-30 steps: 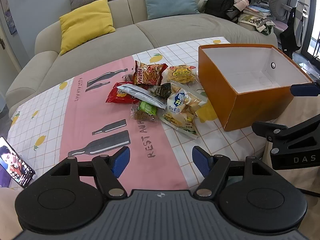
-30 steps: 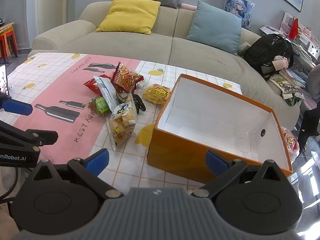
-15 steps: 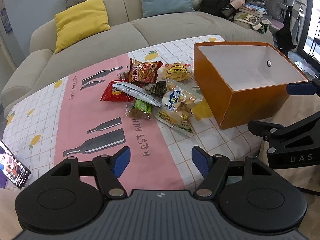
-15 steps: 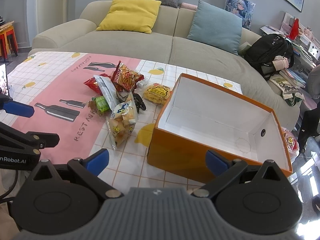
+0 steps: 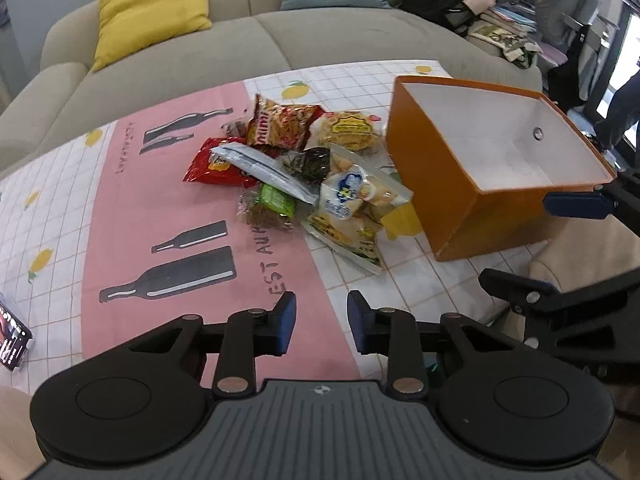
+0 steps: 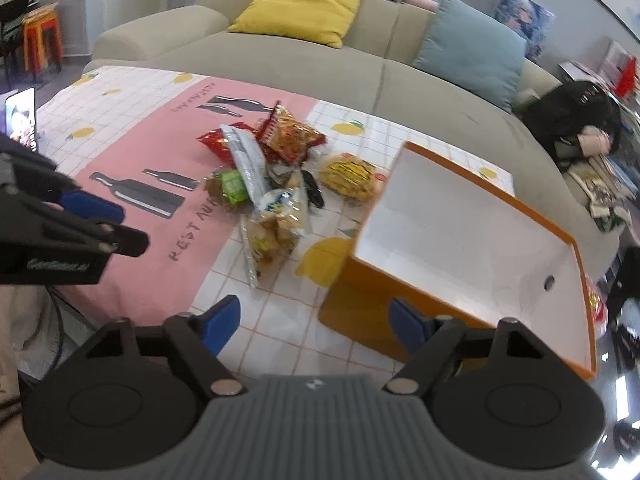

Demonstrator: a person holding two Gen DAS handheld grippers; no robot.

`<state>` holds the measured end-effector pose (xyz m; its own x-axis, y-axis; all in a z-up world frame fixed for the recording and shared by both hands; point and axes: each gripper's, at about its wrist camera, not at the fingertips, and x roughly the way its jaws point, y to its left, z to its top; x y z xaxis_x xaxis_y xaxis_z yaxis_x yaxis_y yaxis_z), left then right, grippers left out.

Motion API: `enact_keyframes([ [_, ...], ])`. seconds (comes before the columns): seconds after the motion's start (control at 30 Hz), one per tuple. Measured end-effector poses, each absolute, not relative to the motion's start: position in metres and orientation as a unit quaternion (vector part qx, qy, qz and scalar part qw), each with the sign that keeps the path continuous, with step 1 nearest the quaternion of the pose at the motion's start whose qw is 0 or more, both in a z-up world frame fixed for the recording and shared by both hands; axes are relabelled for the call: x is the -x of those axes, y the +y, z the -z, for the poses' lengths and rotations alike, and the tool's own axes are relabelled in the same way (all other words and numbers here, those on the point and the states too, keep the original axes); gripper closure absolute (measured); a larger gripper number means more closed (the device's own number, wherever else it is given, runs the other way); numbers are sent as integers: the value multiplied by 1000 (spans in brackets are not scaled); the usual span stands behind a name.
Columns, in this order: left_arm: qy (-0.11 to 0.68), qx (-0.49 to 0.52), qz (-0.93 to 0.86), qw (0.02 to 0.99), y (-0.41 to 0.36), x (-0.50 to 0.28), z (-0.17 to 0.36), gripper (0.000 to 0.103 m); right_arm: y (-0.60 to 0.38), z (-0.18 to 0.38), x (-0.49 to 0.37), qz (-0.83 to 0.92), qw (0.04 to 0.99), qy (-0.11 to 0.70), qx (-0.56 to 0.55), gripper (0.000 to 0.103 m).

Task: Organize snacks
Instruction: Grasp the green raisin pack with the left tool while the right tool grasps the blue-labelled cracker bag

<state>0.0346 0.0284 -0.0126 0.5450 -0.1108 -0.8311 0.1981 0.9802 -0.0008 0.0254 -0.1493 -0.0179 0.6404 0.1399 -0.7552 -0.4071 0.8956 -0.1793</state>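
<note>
A pile of snack packets (image 5: 296, 164) lies mid-table on the pink and white cloth; it also shows in the right wrist view (image 6: 272, 184). An empty orange box (image 5: 496, 168) with a white inside stands to its right, also seen in the right wrist view (image 6: 460, 264). My left gripper (image 5: 322, 326) hovers over the near table edge, empty, its jaws partly closed with a narrow gap. My right gripper (image 6: 316, 322) is open and empty, near the box's front left corner.
A beige sofa (image 5: 280, 36) with a yellow cushion (image 5: 152, 8) and a blue cushion (image 6: 472, 52) stands behind the table. A phone (image 5: 12, 340) lies at the table's left edge. A black backpack (image 6: 576, 116) sits on the sofa's right.
My left gripper's jaws have narrowed from wide open to a small gap and it has moved closer to the snacks. My right gripper has moved forward and left, still open.
</note>
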Motion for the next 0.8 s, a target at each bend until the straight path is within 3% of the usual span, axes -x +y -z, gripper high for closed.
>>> enact_keyframes([
  [0.13, 466, -36, 81, 880, 41, -51, 11, 37, -133, 14, -41, -161, 891, 381, 187, 25],
  [0.47, 468, 29, 65, 881, 86, -106, 17, 31, -88, 29, -113, -158, 889, 383, 197, 24],
  [0.8, 499, 49, 78, 862, 104, -149, 58, 28, -59, 79, -168, -171, 858, 432, 219, 24],
])
